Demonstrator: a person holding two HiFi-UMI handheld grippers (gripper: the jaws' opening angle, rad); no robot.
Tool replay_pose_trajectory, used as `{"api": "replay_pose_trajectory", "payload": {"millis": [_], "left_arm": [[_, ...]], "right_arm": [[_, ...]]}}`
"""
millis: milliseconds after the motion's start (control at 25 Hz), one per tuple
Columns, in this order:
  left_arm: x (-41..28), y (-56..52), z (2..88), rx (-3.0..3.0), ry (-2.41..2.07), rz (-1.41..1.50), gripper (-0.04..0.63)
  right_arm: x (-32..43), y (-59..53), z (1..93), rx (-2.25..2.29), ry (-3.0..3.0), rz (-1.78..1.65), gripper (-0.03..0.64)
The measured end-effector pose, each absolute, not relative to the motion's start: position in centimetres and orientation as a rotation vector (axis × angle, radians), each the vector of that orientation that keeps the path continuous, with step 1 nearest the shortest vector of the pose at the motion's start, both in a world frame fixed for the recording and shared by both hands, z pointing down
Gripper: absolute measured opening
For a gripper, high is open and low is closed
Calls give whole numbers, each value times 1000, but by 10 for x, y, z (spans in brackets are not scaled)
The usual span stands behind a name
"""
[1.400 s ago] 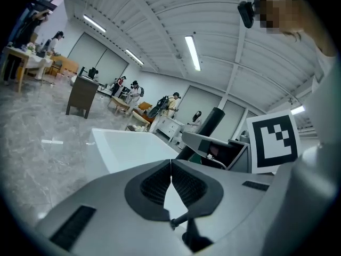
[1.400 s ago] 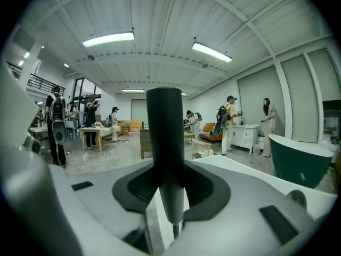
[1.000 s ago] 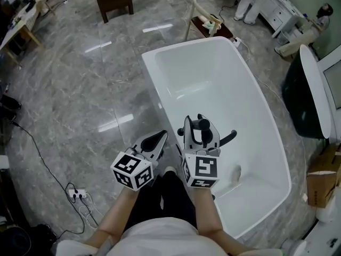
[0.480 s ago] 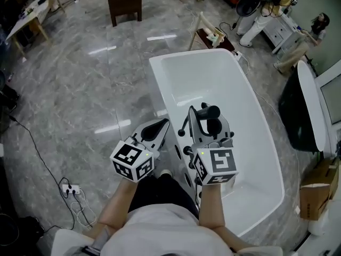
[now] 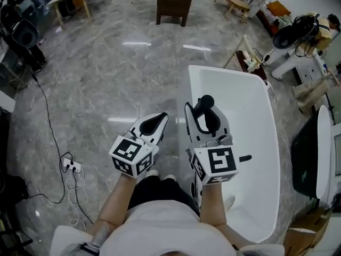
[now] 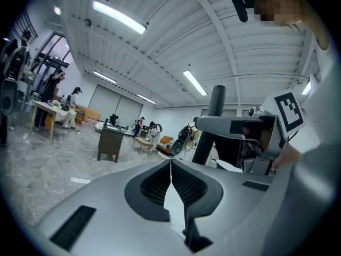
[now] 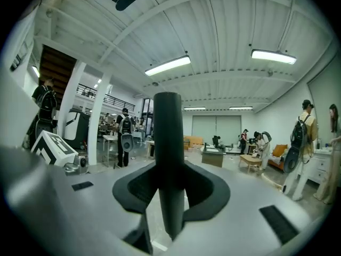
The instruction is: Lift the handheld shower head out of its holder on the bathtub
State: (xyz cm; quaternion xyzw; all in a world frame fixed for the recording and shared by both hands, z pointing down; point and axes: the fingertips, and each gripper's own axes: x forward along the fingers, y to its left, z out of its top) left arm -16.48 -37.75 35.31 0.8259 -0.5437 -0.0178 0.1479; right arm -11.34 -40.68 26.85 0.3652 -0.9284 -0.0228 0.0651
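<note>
Head cam high, steeply down over bathtub (image 5: 250, 116); other 2 near-level (shared ceiling (image 7: 224, 25)).

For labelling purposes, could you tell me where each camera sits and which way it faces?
Head view: head-mounted, steeply down onto the bathtub; forearms, left claw, right claw.
Left gripper view: on the shut left claw, level toward a dark cabinet; right claw.
Right gripper view: on the right claw, level, along the gripped shower head.
All three share the shower head.

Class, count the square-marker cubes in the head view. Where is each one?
2. One marker cube sits on the left claw, above the grey floor; the other sits on the right claw holding the shower head, above the white bathtub. None looks hidden.
</note>
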Motion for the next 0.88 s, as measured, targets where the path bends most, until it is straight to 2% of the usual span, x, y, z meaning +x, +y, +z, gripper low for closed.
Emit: {"api": "replay_pose_trajectory", "payload": {"millis": [520, 880], "left_arm": [[-309, -305, 347, 2063, -1986, -104, 12], [-364, -254, 352, 1937, -2131, -148, 12]], "right_arm": [[-283, -344, 269, 516, -2985, -65, 130], [-343, -292, 292, 299, -3012, 52, 130]]}}
